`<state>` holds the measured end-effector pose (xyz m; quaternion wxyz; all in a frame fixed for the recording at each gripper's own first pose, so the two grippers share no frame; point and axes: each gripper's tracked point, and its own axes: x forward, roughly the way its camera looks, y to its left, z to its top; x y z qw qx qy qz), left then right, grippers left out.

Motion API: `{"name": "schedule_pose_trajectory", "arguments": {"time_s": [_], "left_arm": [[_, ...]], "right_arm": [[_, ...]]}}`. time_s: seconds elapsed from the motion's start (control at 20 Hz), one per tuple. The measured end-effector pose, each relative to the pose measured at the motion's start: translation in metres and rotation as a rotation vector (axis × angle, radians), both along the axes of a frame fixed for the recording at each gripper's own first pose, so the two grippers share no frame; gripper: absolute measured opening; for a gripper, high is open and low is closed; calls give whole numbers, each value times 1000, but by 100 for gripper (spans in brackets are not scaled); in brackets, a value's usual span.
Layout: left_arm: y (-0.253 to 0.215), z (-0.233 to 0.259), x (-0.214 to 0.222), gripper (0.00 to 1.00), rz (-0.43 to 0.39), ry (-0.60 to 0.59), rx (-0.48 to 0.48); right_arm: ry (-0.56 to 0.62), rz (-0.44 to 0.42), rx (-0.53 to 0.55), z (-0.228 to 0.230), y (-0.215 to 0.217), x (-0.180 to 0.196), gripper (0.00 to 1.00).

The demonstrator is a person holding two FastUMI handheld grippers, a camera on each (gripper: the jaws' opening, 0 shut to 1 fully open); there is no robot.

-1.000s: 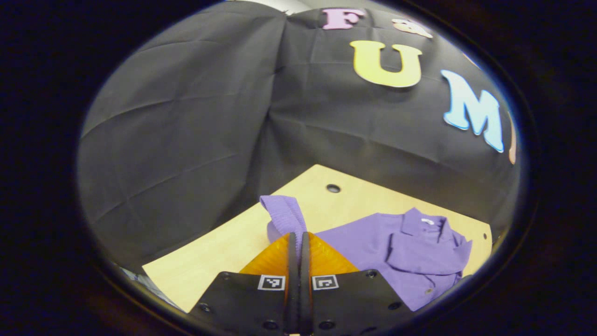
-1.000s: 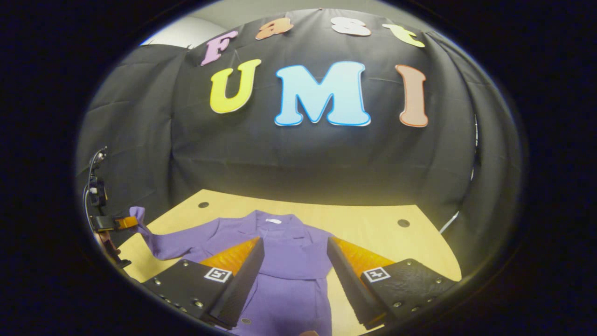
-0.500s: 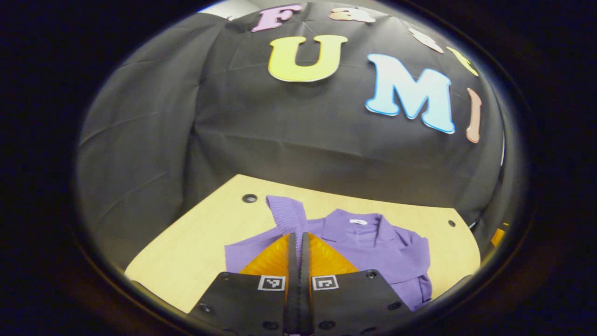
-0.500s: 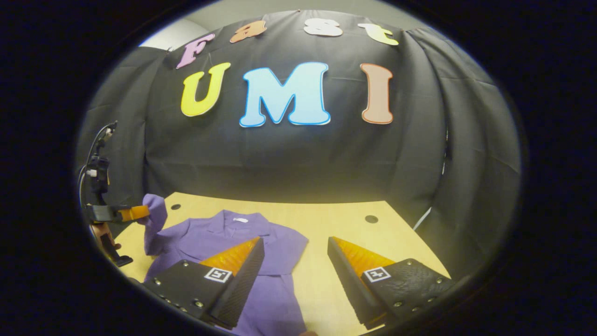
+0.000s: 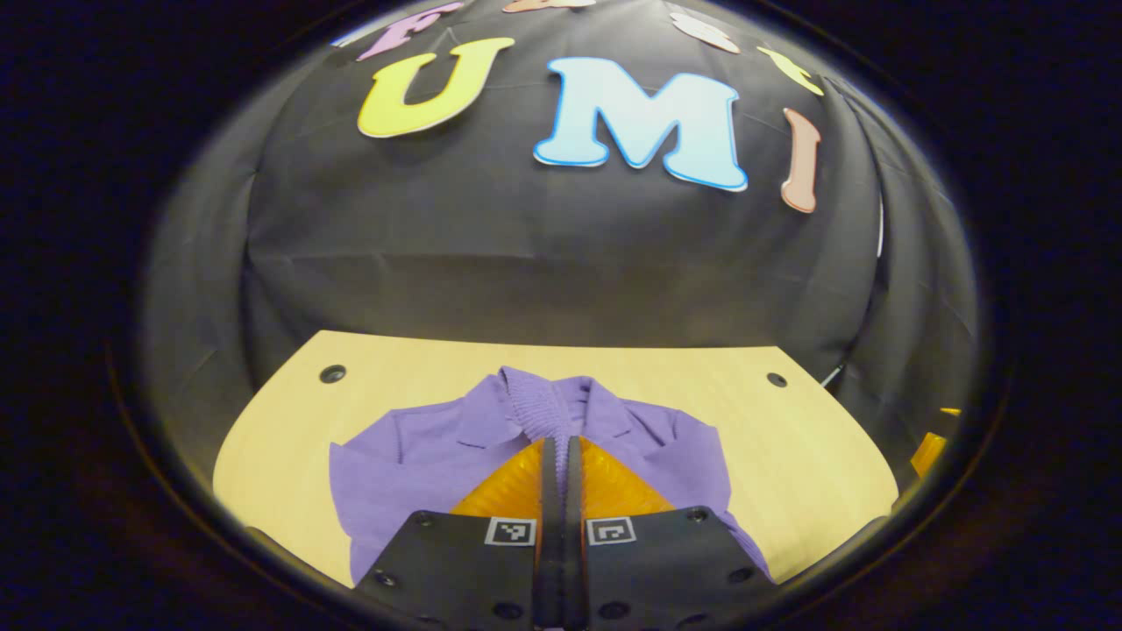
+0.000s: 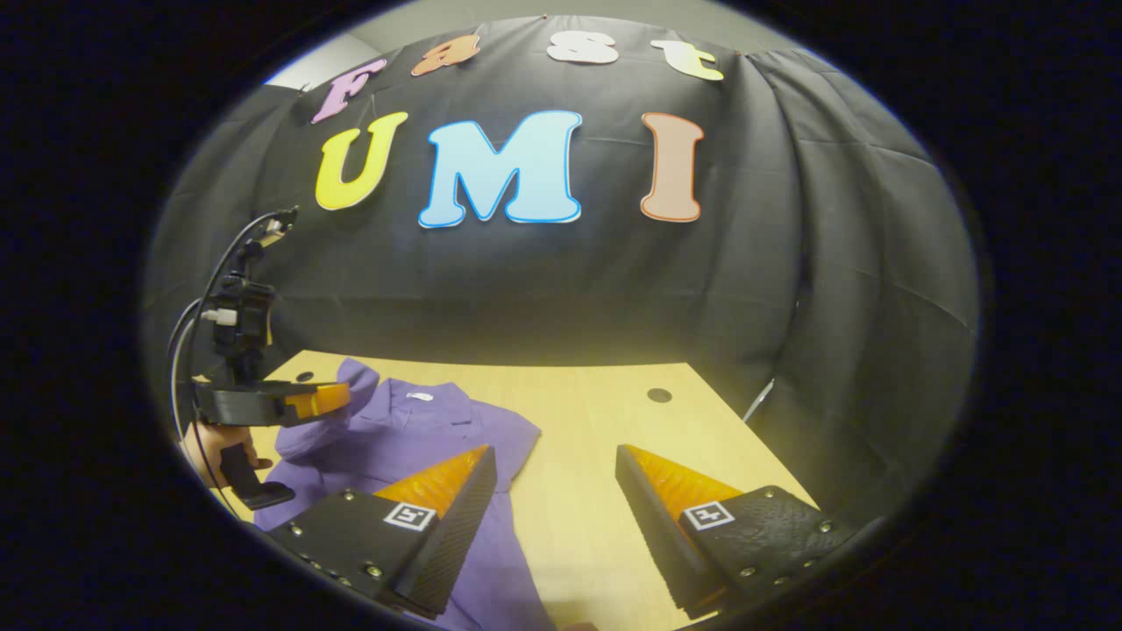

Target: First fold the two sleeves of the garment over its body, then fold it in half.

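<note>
- My left gripper (image 5: 561,451): fingers pressed together with a ribbed purple cuff (image 5: 536,405) pinched between them; the cuff stands up past the tips in the left gripper view.
- The sleeve (image 6: 326,429) behind that cuff is lifted off the table and drawn in over the chest of the garment (image 5: 412,460), in front of the collar (image 5: 605,405).
- In the right gripper view the same left gripper (image 6: 337,396) shows at far left, held level above the garment's shoulder, with a hand (image 6: 206,451) on its grip and cables (image 6: 203,307) rising from its top.
- My right gripper (image 6: 556,478): fingers spread wide, nothing between them. Left fingertip hangs over the garment's edge; right fingertip hangs over bare wood.
- Garment: purple, collared, lying flat on the pale wooden table (image 5: 815,456), collar toward the black cloth wall (image 5: 543,263), white neck label (image 6: 419,396) visible.
- The garment's other side ends in a folded edge (image 6: 517,438); I cannot tell how that sleeve lies beneath it.
- Table: round holes near the far corners (image 5: 332,374), (image 5: 777,379).
</note>
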<state>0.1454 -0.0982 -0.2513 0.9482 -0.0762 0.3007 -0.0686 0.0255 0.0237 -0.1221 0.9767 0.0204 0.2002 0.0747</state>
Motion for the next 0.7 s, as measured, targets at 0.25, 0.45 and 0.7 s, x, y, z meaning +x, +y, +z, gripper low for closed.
{"name": "schedule_pose_trajectory", "arguments": {"time_s": [0.25, 0.45, 0.7], "left_arm": [[-61, -23, 10, 7, -92, 30, 10], [-88, -47, 21, 7, -130, 52, 49], [-92, -66, 15, 10, -107, 92, 41]], "right_arm": [[13, -27, -8, -6, -19, -5, 87], [20, -17, -10, -12, -28, -5, 87], [15, 42, -6, -18, -28, -4, 87]]}}
